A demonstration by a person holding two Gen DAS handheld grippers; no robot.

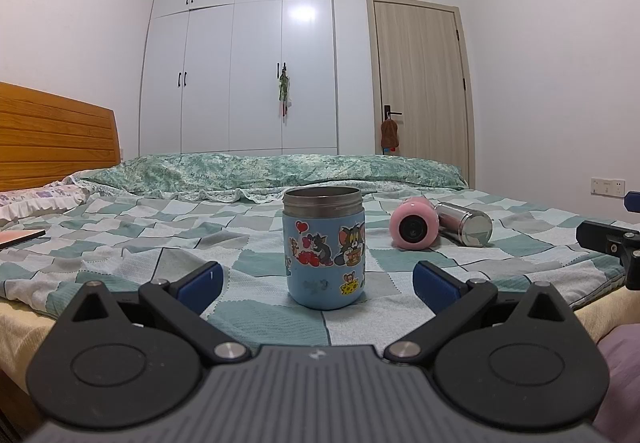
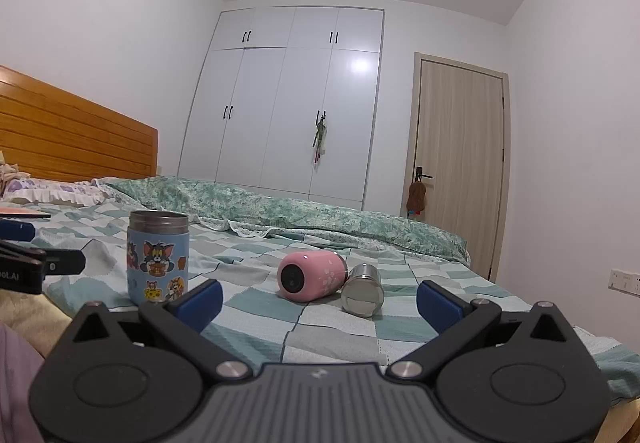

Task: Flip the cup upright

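A blue cartoon-sticker cup (image 1: 325,249) with a steel rim stands upright on the checked bed sheet, just beyond my open left gripper (image 1: 316,279), centred between its blue pads and apart from them. It also shows in the right wrist view (image 2: 158,258) at the left. A pink cup (image 2: 311,275) lies on its side, its mouth facing me, and a steel cup (image 2: 363,290) lies on its side beside it. Both lie ahead of my open, empty right gripper (image 2: 320,301). They also show in the left wrist view, the pink cup (image 1: 414,223) and the steel cup (image 1: 466,223).
The bed sheet (image 1: 160,243) covers the bed, with a rolled green quilt (image 1: 260,171) across the far side. A wooden headboard (image 1: 52,139) and pillow are at the left. A book-like flat item (image 1: 20,237) lies at the far left. Wardrobe and door stand behind.
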